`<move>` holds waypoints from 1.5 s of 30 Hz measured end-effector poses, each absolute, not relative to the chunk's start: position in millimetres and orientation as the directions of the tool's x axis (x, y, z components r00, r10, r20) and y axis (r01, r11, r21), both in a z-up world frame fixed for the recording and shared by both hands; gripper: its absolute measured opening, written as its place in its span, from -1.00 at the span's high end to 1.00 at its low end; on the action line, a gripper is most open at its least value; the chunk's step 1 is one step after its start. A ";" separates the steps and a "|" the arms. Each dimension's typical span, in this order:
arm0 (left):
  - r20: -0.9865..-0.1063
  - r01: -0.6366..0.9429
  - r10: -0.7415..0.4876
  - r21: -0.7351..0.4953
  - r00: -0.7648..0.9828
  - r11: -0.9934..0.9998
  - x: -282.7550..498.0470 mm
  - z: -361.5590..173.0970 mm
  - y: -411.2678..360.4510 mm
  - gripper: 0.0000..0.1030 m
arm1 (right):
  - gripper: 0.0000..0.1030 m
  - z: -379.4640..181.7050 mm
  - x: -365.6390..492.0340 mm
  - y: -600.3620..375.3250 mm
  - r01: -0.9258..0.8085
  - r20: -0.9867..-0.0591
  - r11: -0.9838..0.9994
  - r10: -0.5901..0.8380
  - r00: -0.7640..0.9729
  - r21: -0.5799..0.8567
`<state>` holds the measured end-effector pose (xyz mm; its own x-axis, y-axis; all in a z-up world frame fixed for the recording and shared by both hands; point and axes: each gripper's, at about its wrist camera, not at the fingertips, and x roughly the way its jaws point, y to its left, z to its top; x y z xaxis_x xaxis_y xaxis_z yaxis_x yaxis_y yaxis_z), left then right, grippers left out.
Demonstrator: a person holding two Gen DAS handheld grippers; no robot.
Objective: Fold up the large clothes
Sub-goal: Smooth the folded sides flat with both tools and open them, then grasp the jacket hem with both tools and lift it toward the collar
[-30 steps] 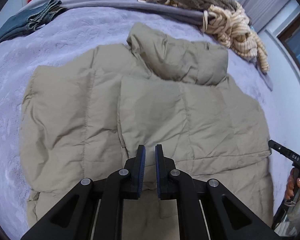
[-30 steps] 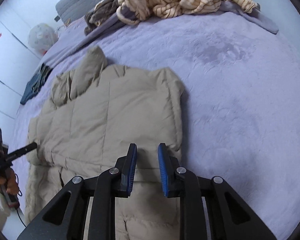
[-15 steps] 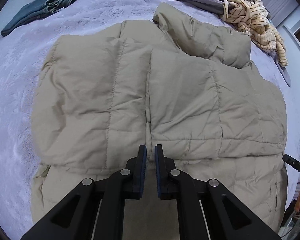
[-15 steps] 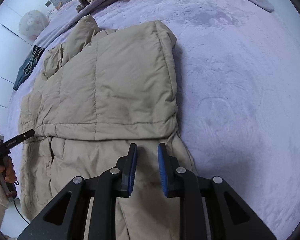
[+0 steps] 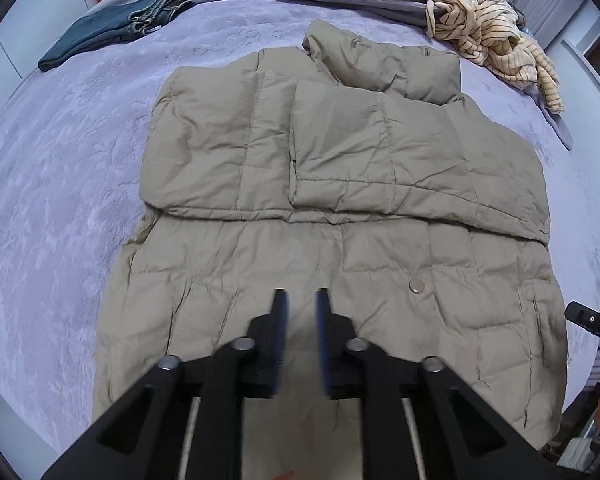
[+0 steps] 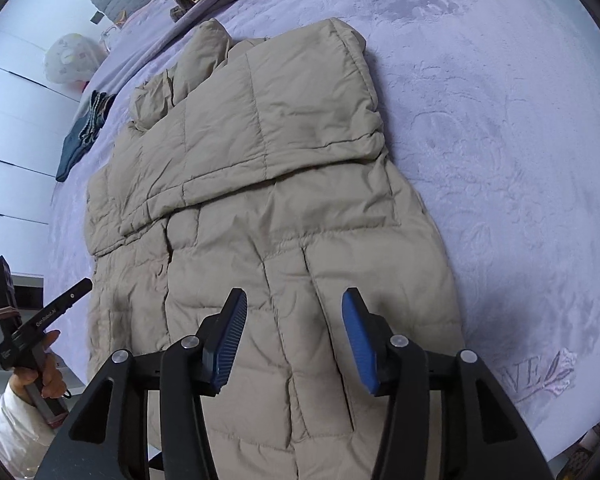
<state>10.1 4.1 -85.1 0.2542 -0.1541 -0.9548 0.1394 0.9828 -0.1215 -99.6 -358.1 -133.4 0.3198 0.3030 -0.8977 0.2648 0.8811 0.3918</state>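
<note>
A large beige quilted puffer coat (image 5: 340, 200) lies flat on the purple bed, collar at the far end, with both sleeves folded in across the chest. It also shows in the right wrist view (image 6: 267, 184). My left gripper (image 5: 300, 312) hovers above the coat's lower half with its jaws a narrow gap apart and nothing between them. My right gripper (image 6: 293, 312) hovers above the coat's lower right part with its jaws wide open and empty.
The purple bedspread (image 5: 59, 168) surrounds the coat. Folded dark jeans (image 5: 115, 24) lie at the far left. A heap of striped and brown clothes (image 5: 488, 36) lies at the far right. The bed's near edge is just below both grippers.
Both grippers have pulled back toward the coat's hem, so more of the lower coat shows. The right gripper's jaws have opened wide; the left's have parted a little.
</note>
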 end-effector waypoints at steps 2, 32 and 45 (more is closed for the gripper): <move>-0.947 0.109 -0.112 -0.083 0.299 0.991 -4.8 -77.4 5.6 -0.98 | -0.09 -132.4 -108.0 -357.9 0.269 -0.894 0.874 0.316 0.316 0.404; -0.971 0.032 -0.133 -0.130 0.200 0.991 -132.4 -104.5 46.8 -0.98 | -0.74 -150.6 -197.2 -314.0 0.299 -0.849 0.808 0.411 0.334 0.508; -0.963 0.062 -0.163 -0.153 0.215 0.986 -164.4 -108.6 99.1 -0.98 | -0.74 -151.8 -289.4 -342.0 0.559 -0.894 0.718 0.203 0.400 0.413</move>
